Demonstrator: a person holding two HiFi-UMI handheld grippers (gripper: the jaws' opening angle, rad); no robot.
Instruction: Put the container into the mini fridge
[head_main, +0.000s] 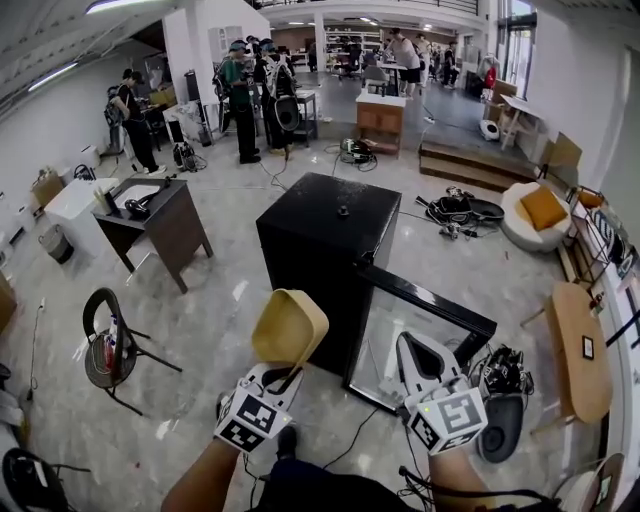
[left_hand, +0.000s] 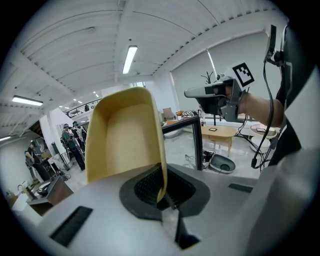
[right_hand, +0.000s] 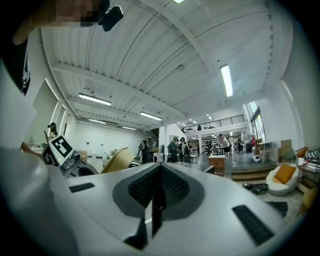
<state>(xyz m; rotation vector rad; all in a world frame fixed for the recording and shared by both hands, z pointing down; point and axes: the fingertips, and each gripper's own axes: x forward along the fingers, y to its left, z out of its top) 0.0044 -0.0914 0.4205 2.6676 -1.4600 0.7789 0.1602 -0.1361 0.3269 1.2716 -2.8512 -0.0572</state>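
A tan open container (head_main: 288, 325) hangs tilted in the air, with my left gripper (head_main: 283, 377) shut on its thin rim. In the left gripper view the container (left_hand: 125, 135) rises above the left gripper (left_hand: 162, 196), whose jaws pinch its right wall. Just beyond it stands the black mini fridge (head_main: 330, 235) with its glass door (head_main: 430, 302) swung open toward me on the right. My right gripper (head_main: 415, 348) is in the air before that door, shut, with nothing in it. In the right gripper view its jaws (right_hand: 156, 195) are closed together, and the container (right_hand: 117, 160) shows at the left.
A dark desk (head_main: 160, 215) and a folding stool (head_main: 110, 345) stand to the left. On the right are a wooden table (head_main: 580, 350), a round dark device (head_main: 500, 425) and a white seat with an orange cushion (head_main: 535, 215). Cables lie on the floor; people stand far back.
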